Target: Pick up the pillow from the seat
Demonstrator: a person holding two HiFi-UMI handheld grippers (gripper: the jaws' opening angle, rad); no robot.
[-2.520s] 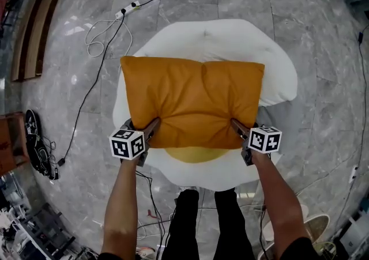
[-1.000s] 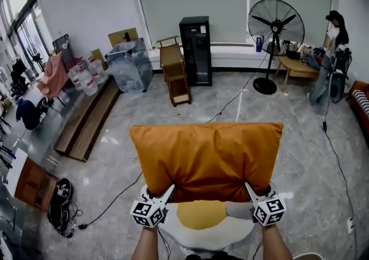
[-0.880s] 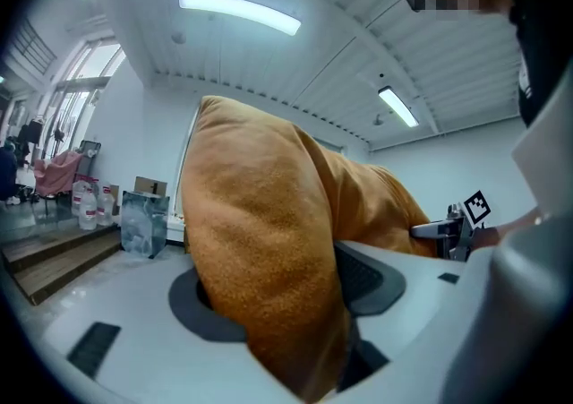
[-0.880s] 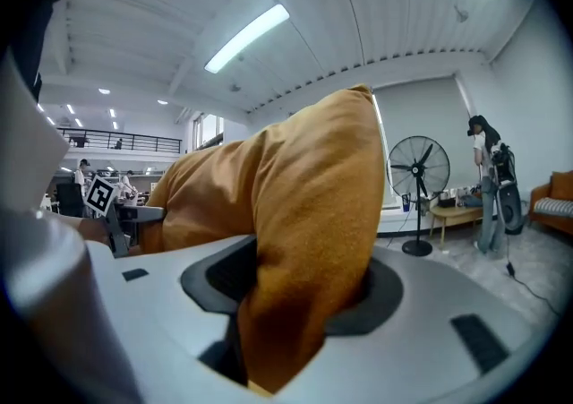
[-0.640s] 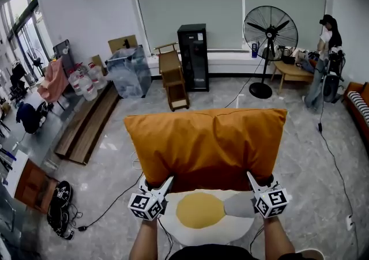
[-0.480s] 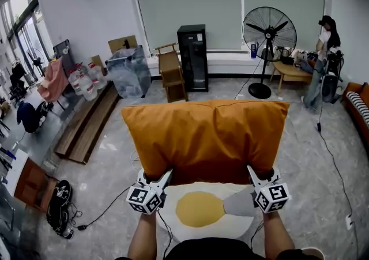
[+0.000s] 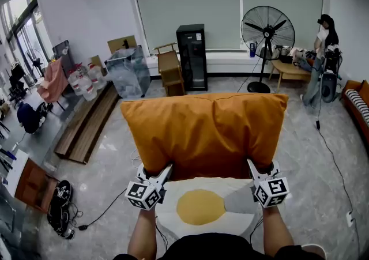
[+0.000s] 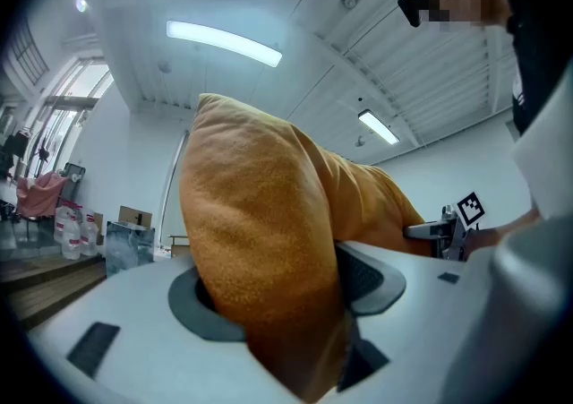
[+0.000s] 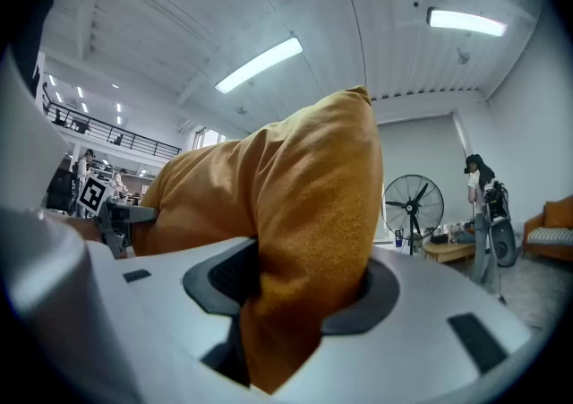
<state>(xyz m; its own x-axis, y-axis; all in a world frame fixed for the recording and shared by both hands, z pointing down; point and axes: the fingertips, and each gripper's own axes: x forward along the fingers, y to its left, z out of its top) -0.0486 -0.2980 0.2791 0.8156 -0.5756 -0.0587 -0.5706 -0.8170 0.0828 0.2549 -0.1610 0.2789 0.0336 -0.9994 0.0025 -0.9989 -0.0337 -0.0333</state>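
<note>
Left gripper: fingers part-open and clamped on the near-left corner of the orange fabric pillow. In the left gripper view the fabric fills the gap and bulges over both pads. In the head view the fingertips are hidden behind the pillow's lower edge.

Pillow: held upright between the two grippers, broad face toward the camera, top edge level. It hides the far part of the white rounded seat with a yellow round patch below it. Whether its lower edge clears the seat cannot be read. The seat's near edge is cut off by the person's dark clothing.

Right gripper: fingers closing on the near-right corner, pads pressing the fabric from both sides. Its tips are likewise buried in the head view.

Far right: black pedestal fan, then a standing person, small and indistinct.
</note>
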